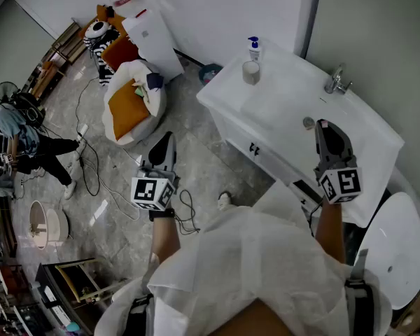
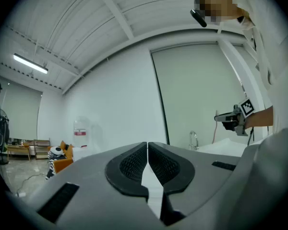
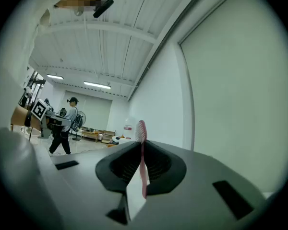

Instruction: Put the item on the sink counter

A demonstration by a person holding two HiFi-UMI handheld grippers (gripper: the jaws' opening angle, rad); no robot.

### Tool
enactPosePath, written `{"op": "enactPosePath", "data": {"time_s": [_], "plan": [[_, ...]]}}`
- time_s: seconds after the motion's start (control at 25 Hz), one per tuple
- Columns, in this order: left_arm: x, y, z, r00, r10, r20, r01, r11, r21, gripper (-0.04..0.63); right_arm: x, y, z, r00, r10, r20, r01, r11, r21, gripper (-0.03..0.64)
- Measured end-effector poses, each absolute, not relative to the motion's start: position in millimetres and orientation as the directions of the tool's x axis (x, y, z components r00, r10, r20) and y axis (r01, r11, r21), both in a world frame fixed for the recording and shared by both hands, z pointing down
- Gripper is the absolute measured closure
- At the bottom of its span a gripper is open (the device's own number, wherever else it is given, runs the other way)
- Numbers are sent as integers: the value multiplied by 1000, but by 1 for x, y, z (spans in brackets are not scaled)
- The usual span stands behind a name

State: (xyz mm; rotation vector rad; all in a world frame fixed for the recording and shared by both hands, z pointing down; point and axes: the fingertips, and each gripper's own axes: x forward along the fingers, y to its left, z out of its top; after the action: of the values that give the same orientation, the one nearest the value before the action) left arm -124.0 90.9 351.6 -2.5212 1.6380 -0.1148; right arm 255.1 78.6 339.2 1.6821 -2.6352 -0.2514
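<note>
A pink toothbrush (image 3: 142,133) stands upright between the jaws of my right gripper (image 3: 141,146), which is shut on it, with the bristled head sticking out past the fingertips. In the head view my right gripper (image 1: 324,126) hangs over the white sink counter (image 1: 280,103), close to the basin's drain (image 1: 308,122). My left gripper (image 1: 166,138) is held over the floor to the left of the counter; its jaws (image 2: 147,146) are shut with nothing between them. The toothbrush is hidden in the head view.
A faucet (image 1: 336,81) stands at the counter's back, a pump bottle (image 1: 254,46) and a cup (image 1: 250,72) at its far left corner. A white toilet lid (image 1: 399,250) is at the right. A beanbag (image 1: 134,100), floor cables and a person (image 1: 21,138) are to the left.
</note>
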Motion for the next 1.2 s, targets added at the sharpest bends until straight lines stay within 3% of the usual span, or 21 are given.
{"op": "enactPosePath", "data": {"time_s": [1.2], "plan": [[-125, 104, 361, 409, -912, -4, -904, -405, -135, 575, 247, 87, 343, -435, -896, -88, -898, 426, 109, 594]]}}
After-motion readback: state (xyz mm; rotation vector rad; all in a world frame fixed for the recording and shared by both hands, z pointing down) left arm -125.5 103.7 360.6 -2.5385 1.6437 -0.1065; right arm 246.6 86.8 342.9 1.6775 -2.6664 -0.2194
